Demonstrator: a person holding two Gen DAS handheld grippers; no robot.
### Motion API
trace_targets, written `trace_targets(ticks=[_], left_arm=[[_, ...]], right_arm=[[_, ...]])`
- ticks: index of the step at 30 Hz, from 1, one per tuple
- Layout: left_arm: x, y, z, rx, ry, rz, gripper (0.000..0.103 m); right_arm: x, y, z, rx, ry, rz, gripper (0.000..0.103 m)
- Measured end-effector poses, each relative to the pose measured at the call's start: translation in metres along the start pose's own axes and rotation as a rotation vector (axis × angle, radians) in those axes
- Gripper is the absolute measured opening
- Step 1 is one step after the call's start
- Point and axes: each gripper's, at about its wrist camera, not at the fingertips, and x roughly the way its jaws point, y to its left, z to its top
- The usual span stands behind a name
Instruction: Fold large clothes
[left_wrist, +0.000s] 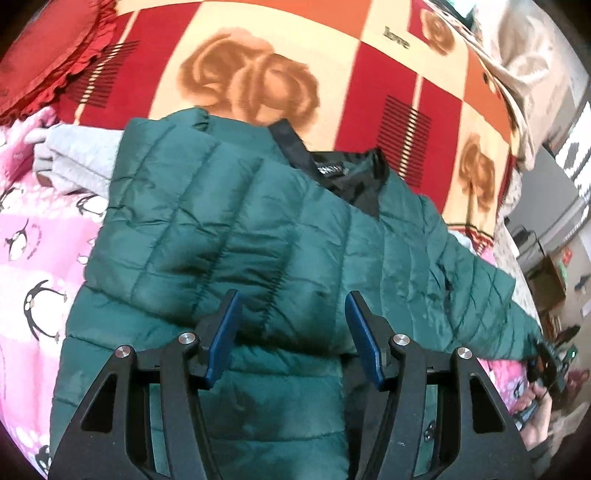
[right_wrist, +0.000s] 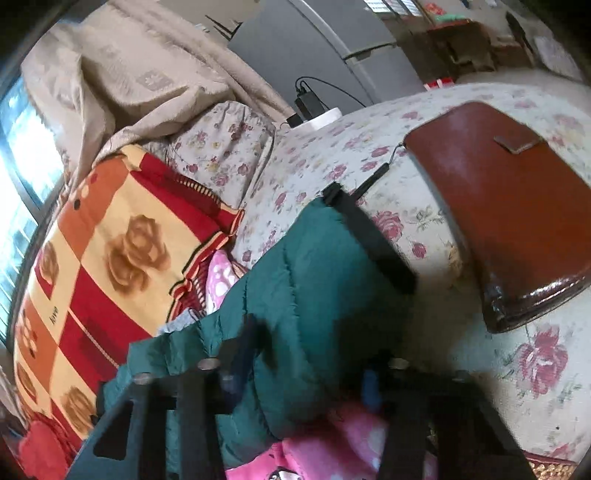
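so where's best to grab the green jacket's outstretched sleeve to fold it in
Take the green jacket by its outstretched sleeve at the black cuff, coming from the open end. It lies flat and straight there, thin enough for the tongs, so it should swing across the body cleanly.

- The left claw (left_wrist: 293, 332) hangs over the green puffy jacket (left_wrist: 258, 229) with its blue pads (left_wrist: 223, 332) apart.
- One sleeve (left_wrist: 480, 295) lies stretched out to the right.
- A pink penguin blanket (left_wrist: 33, 251) lies under the jacket, beside a red and cream rose blanket (left_wrist: 258, 66).

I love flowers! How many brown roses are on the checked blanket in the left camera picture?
3 roses: one above the green jacket, one top right, one right; jacket may hide more.
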Motion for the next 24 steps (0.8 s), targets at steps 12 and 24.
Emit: trace_targets(ticks=[12, 24], left_arm=[[0.002, 0.017, -0.001, -0.023, 0.032, 0.089, 0.058], [-0.01, 0.064, 0.003, -0.071, 0.045, 0.276, 0.058]], right_arm=[[-0.027, 0.154, -0.064, -0.266, 0.029, 0.215, 0.01], [0.015, 0.316, -0.221, -0.608, 0.231, 0.387, 0.01]])
